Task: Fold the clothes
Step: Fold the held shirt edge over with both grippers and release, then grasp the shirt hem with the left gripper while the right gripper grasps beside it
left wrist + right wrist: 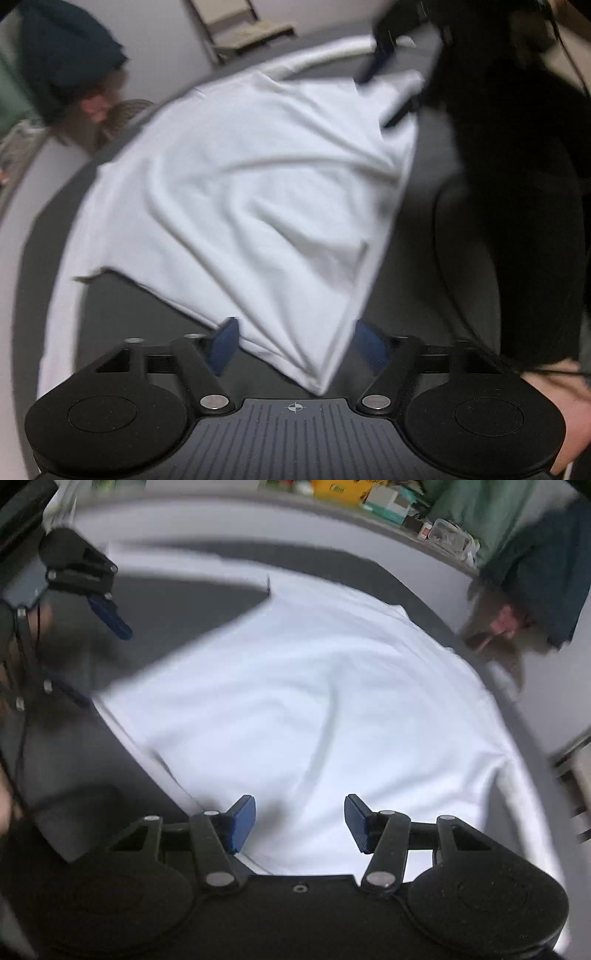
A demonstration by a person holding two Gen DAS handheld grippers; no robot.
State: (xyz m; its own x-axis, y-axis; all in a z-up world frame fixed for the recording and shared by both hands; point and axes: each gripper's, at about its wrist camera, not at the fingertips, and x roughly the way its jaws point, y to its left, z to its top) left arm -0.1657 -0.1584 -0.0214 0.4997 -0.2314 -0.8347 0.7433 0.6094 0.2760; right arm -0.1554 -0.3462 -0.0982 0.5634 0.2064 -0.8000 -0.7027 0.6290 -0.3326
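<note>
A white garment (251, 192) lies spread and wrinkled on a dark grey table; it also fills the right wrist view (314, 701). My left gripper (295, 347) is open, its blue pads on either side of a near corner of the garment. It also shows at the left in the right wrist view (92, 646), open beside the garment's edge. My right gripper (299, 823) is open just above the garment's near edge. It also shows at the far corner of the garment in the left wrist view (384, 92). Both views are blurred.
The dark grey table (417, 236) has a pale rim (369, 539). A person in a dark cap (74, 62) sits beyond the table. A chair (240, 29) stands behind. Clutter (388, 498) lies past the far edge.
</note>
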